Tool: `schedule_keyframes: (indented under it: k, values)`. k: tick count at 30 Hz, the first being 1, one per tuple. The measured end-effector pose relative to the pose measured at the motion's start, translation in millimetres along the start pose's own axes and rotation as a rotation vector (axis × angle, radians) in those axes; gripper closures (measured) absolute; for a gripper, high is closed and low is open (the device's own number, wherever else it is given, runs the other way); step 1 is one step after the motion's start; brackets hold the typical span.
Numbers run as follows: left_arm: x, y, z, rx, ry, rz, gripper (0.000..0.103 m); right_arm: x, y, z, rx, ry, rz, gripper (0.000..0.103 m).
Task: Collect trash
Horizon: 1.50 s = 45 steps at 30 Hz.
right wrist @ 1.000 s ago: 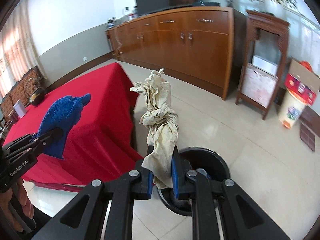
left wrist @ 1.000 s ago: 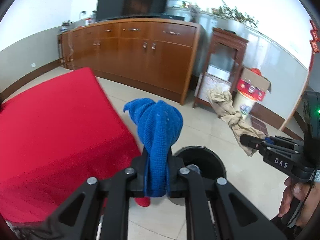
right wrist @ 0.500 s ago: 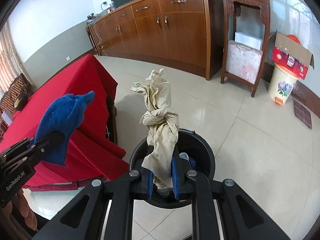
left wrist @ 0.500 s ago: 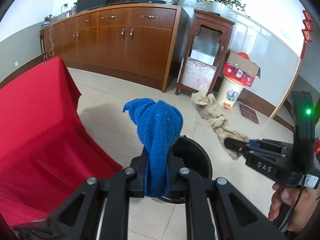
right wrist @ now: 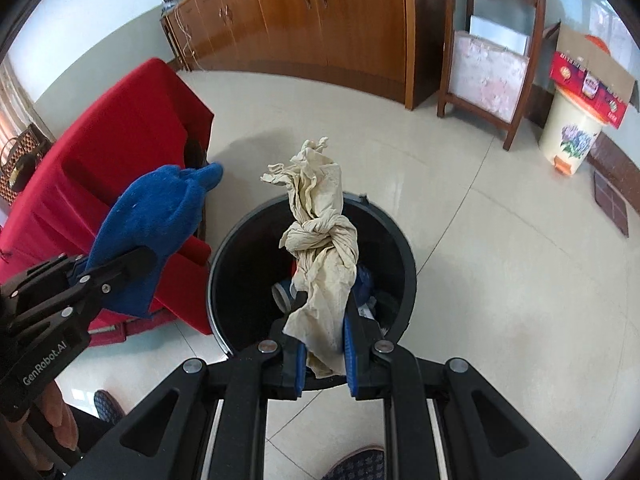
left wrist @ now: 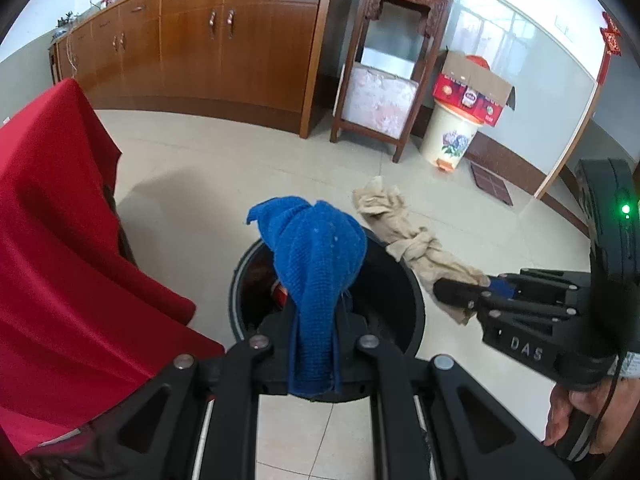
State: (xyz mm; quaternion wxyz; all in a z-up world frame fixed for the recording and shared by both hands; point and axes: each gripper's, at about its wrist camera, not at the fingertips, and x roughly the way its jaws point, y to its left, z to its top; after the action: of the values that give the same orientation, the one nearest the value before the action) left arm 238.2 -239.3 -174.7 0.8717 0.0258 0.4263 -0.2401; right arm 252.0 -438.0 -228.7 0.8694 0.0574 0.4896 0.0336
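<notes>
My left gripper (left wrist: 314, 354) is shut on a blue cloth (left wrist: 316, 264) and holds it over the black round bin (left wrist: 404, 280) on the floor. My right gripper (right wrist: 322, 354) is shut on a knotted beige cloth (right wrist: 322, 248), also over the bin (right wrist: 236, 256). The bin holds some trash at its bottom. Each gripper shows in the other's view: the right one (left wrist: 456, 294) with the beige cloth (left wrist: 412, 240), the left one (right wrist: 116, 268) with the blue cloth (right wrist: 156, 220).
A table under a red cloth (left wrist: 48, 240) stands left of the bin. A long wooden sideboard (left wrist: 208, 44), a wooden stand (left wrist: 384, 80) and a cream pail with a cardboard box on it (left wrist: 452, 136) line the far wall. The floor is tiled.
Both grippers have moved forward and tilted down with their cloths. The bin has come from below the fingers to right under both cloths.
</notes>
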Motion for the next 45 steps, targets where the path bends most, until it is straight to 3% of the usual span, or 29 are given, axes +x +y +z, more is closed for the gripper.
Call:
schedule_keyframes:
  k: [4, 7, 9, 10, 11, 16, 36, 45]
  values:
    - [22.4, 0.2, -0.3, 0.008, 0.021, 0.007, 0.087, 22.8, 0.6, -4.2, -0.033, 0.025, 0.004, 0.086]
    - [28.0, 6.5, -3.4, -0.002, 0.009, 0.014, 0.077, 35.9, 2.1, -6.5, -0.060, 0.026, 0.020, 0.083]
    - [28.9, 11.3, -6.8, -0.009, -0.015, 0.061, 0.016, 42.5, 7.9, -10.1, -0.080, 0.030, -0.013, 0.049]
    - [27.4, 14.3, -8.7, -0.017, -0.032, 0.099, 0.008, 43.9, 7.6, -11.2, -0.090, 0.020, -0.049, 0.009]
    - [24.8, 17.0, -10.7, -0.019, -0.048, 0.116, 0.006, 44.0, 6.8, -12.8, -0.100, 0.002, -0.083, 0.000]
    - [21.5, 29.4, -20.2, -0.008, -0.035, 0.164, 0.006, 48.4, -3.8, -18.6, -0.066, 0.023, -0.167, 0.000]
    - [-26.1, 28.6, -20.8, -0.029, -0.085, 0.204, 0.000, -13.7, 27.6, -16.7, 0.003, -0.083, -0.159, 0.000]
    - [-82.2, 38.2, -10.9, -0.048, -0.147, 0.239, 0.000, -70.0, 55.3, -19.0, 0.017, -0.151, -0.153, 0.000]
